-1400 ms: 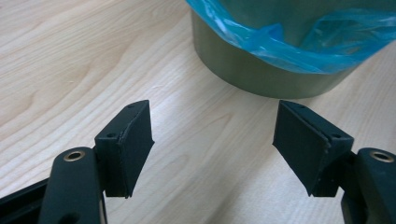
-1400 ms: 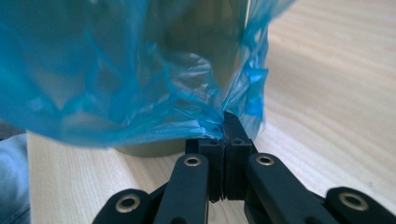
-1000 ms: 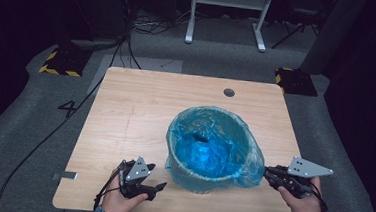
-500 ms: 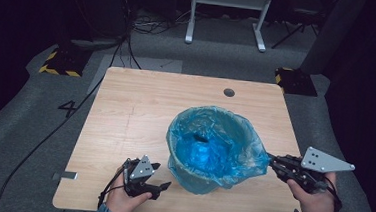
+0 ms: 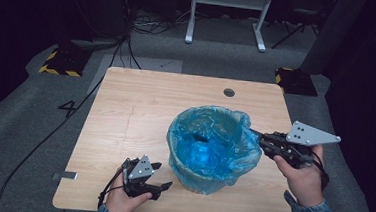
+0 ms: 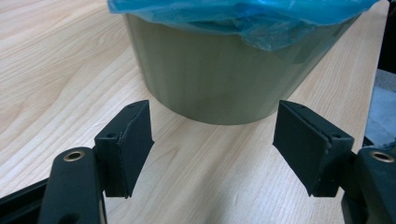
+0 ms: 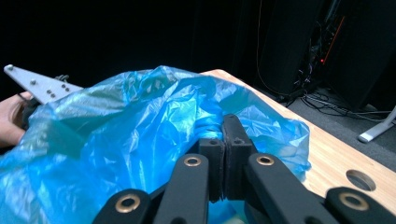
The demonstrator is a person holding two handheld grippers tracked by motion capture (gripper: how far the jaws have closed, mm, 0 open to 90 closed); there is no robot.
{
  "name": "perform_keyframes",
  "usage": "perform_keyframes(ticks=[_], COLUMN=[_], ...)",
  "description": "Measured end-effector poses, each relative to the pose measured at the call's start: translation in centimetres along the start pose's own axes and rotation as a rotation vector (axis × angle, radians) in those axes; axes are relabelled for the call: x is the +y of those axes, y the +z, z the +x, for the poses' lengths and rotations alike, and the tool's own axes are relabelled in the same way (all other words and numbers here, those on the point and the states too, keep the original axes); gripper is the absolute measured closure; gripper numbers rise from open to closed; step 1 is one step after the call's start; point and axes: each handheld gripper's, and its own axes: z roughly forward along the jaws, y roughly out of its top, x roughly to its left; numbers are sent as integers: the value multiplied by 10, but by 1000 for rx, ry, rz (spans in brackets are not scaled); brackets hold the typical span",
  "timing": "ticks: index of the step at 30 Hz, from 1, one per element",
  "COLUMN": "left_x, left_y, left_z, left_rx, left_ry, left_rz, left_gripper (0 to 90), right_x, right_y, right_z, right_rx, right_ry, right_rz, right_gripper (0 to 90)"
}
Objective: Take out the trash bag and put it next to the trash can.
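The right gripper has its jaws pressed together on a fold of the blue bag at the rim nearest the table's right edge, and in the right gripper view the plastic bunches up just ahead of the clamped pads. That bag lines the bin, which stands on the wooden table a little right of centre and towards the person's side. Down at the near edge, the left gripper rests low beside the bin's base, jaws spread wide and holding nothing, not touching the bin.
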Motion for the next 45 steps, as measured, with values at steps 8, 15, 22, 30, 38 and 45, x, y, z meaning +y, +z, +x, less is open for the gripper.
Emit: perform_keyframes(ticks=[8,15,22,30,38,45], left_x=[7,18,19,26,28,31], left_y=[8,21,20,21,17,7], left_z=[-6,-6,-5,-11,-8,-4], left_rx=[-18,-18,-1,-40,-32,-23], left_ry=[17,77,94,115,81,64], left_rz=[-16,-26,-27,-69,-101,-129], left_gripper=[275,255,255,325,329,424], right_x=[21,34,42,47,73,91], right_y=[26,52,72,90,71,29], right_z=[2,9,25,43,61,64], right_rx=[13,36,65,116,167,117], right_ry=[-34,-59,-102,-149,-182,-222], right_rz=[49,112,143,172,62,-53], right_gripper=[884,879,877,874,869,863])
